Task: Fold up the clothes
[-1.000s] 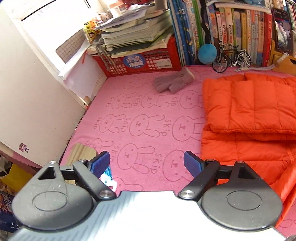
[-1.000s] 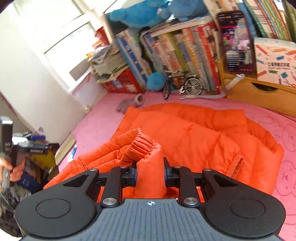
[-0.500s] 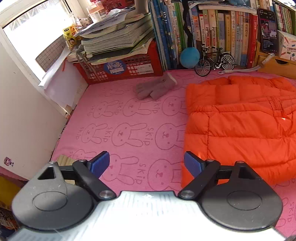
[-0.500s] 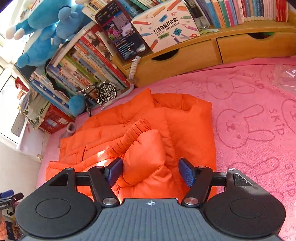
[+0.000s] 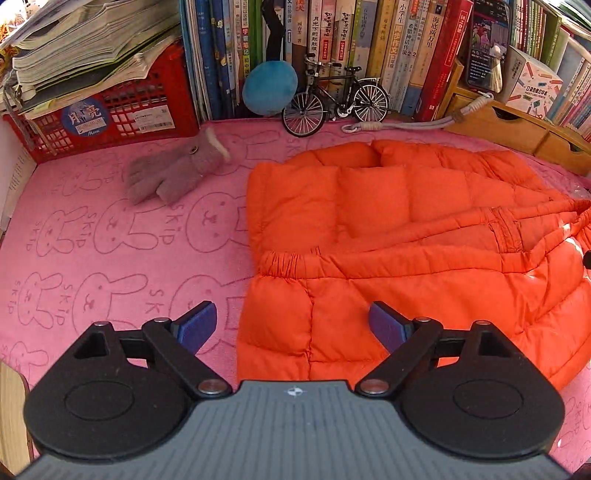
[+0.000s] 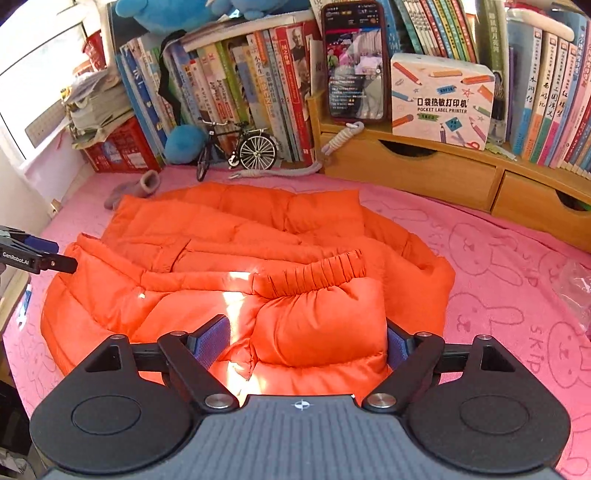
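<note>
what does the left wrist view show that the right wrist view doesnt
Only the left wrist view shows the open left gripper head-on, and the grey knitted glove fully, fingers included.

Only the right wrist view shows the open right gripper straddling a puffy orange sleeve cuff, the blue plush toy atop the books, and the crinkled clear plastic bag.

Both share the orange quilted down jacket, the pink bunny-print towel, the black miniature bicycle and the red plastic crate.

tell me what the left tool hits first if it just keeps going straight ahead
Most likely the orange puffer jacket: the open left tool already frames its near elastic-cuffed corner. Depth is unclear, but nothing else lies in between.
</note>
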Tool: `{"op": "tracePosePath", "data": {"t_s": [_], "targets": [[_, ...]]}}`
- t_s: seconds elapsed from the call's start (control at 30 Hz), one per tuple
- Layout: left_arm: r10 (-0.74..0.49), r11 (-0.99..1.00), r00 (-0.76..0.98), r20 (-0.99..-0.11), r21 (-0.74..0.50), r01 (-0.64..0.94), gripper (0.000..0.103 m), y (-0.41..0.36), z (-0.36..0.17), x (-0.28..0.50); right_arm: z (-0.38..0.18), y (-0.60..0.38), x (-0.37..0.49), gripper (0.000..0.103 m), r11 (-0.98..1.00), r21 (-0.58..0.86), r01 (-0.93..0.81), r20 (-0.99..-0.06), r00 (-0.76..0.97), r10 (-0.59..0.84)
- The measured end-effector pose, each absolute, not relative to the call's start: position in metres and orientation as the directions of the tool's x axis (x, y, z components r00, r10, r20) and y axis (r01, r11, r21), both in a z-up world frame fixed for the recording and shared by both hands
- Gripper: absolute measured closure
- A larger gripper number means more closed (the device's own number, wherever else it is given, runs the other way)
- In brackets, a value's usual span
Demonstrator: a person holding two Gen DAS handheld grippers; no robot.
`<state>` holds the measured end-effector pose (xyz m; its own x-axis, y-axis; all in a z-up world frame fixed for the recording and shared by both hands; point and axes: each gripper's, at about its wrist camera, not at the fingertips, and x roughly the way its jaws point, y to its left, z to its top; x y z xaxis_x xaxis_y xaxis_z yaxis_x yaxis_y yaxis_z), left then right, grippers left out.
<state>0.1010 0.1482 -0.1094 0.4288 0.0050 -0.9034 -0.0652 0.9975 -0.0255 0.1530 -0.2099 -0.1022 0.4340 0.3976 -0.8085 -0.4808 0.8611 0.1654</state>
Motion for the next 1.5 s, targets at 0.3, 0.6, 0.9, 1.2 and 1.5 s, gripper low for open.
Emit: {"op": "tracePosePath", "data": {"t_s": [0.3, 0.6, 0.9, 1.2, 1.5], "targets": [[0.011, 0.996, 0.428, -0.904, -0.03, -0.089, 0.068, 0.139, -0.127, 0.102, -0.089, -0.194, 0.154, 0.082, 0.86, 0.162, -0.484, -0.816, 0.424, 0.393], [-0.083, 0.975, 0.64, -0.764, -0.196, -0.108, 0.076, 0.15, -0.041, 0.12, -0.012, -0.205, 0.155, 0.085, 0.888, 0.2, -0.414, -0.655, 0.618, 0.435], [0.014, 0.987, 0.611, -0.792, -0.085, -0.133, 0.075, 0.152, -0.077, 0.18, -0.08, -0.231, 0.227, 0.085, 0.953, 0.201, -0.229, -0.714, 0.632, 0.302], [0.096, 0.962, 0.745, -0.66, 0.253, 0.1, 0.057, 0.061, -0.096, 0.168, -0.132, -0.186, 0.228, 0.064, 0.924, -0.166, -0.345, -0.716, 0.686, 0.127], [0.138, 0.829, 0.834, -0.534, 0.523, 0.197, 0.045, -0.005, -0.141, 0.16, -0.149, -0.139, 0.207, 0.032, 0.718, -0.612, -0.331, -0.471, 0.882, 0.005]]}}
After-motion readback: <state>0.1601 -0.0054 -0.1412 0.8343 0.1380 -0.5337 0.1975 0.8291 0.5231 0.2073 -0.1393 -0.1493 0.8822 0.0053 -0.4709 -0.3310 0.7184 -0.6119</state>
